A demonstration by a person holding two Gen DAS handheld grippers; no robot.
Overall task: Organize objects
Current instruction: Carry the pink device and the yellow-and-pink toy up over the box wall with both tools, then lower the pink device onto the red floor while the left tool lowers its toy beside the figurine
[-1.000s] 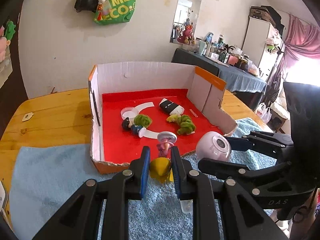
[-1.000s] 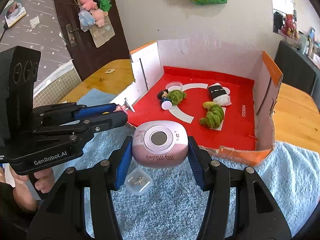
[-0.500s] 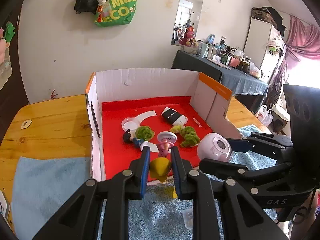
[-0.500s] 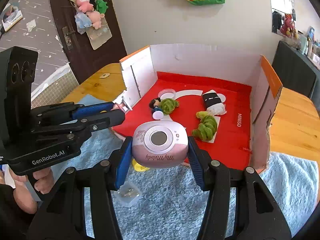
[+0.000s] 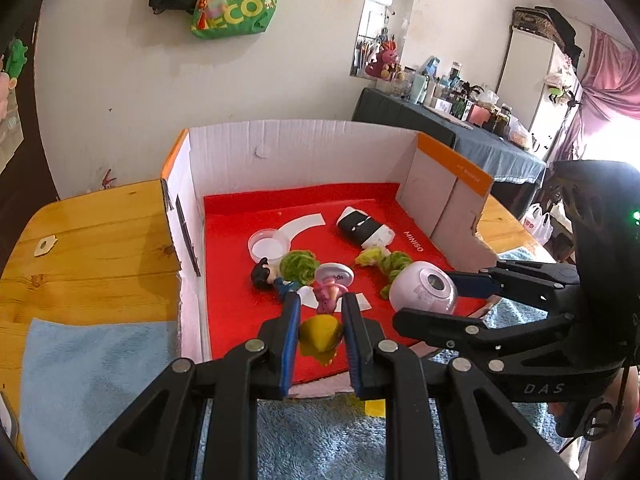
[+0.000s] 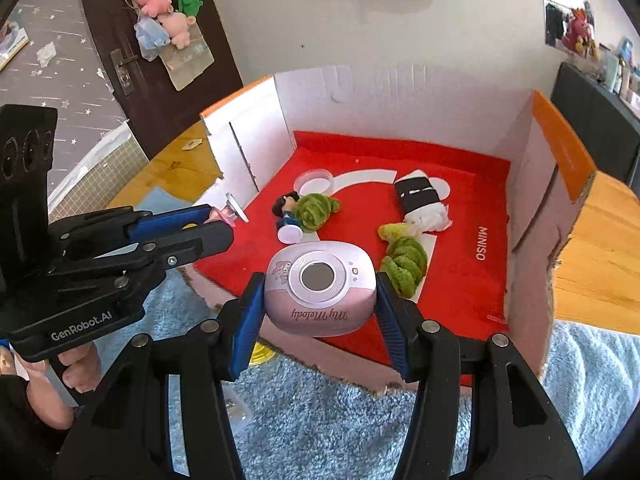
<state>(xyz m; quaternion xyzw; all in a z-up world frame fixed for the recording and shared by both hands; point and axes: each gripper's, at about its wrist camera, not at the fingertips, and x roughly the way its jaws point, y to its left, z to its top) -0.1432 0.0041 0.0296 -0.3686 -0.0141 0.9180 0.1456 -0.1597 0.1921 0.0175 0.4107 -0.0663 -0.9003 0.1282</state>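
Pink gadget (image 6: 320, 288) clamped in right fingers (image 6: 256, 312); left fingers (image 5: 290, 332) pinch toy (image 5: 322, 334), possibly figurine.

Reads "My Melody" in script, upside down, on the pink device (image 6: 320, 288). "MINISO" in white on the red floor of the cardboard box (image 6: 484, 243), toward the right wall. "GenRobot.AI" on the black body of the left tongs (image 6: 224, 226); "DAS" on the body of the right tongs (image 5: 438, 294). "MEC" over "ECO", partly cut off, in yellow on the green bag (image 5: 236, 0) hanging on the wall behind the box.
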